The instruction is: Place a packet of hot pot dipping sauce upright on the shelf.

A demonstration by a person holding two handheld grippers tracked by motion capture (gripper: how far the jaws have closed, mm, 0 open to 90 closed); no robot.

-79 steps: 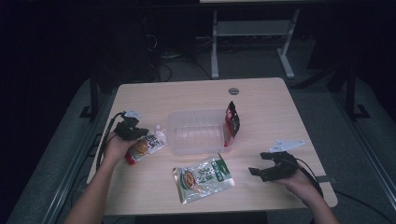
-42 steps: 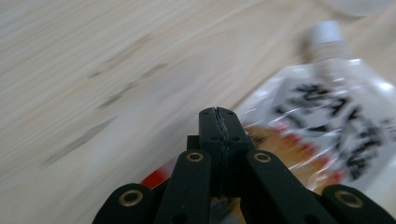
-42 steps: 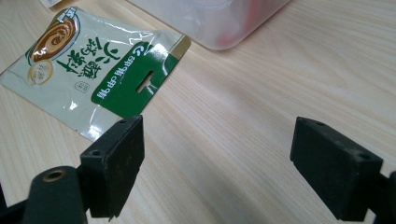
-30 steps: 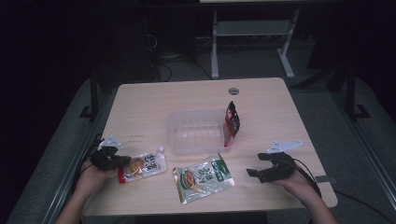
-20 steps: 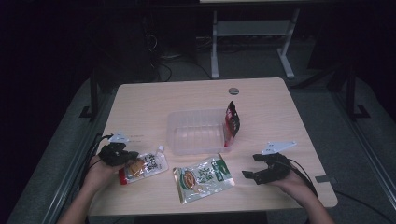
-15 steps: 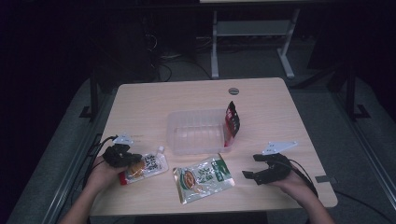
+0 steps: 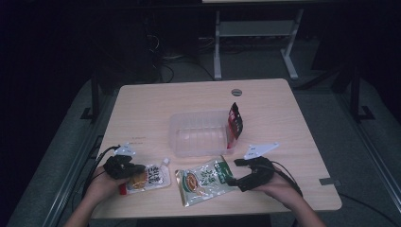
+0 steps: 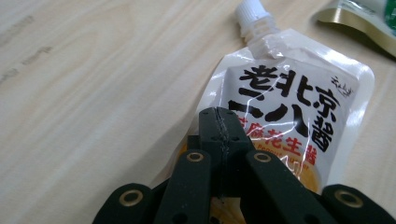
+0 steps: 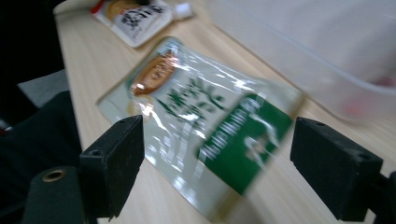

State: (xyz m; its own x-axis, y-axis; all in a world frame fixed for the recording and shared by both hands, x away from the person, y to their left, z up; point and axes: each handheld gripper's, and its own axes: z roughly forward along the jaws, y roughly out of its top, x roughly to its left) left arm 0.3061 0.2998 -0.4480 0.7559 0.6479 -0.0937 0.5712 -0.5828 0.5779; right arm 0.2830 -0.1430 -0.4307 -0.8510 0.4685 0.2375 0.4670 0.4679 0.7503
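Green pouch — between open right fingers

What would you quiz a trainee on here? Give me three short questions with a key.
1. True or false: the right tongs stand open.
2. In the high view, the red packet stands at which end of the clear plastic tray? A left, B right, C middle.
3. Fill in: the sauce pouch has a ___ cap.
Key: 1 true; 2 B; 3 white.
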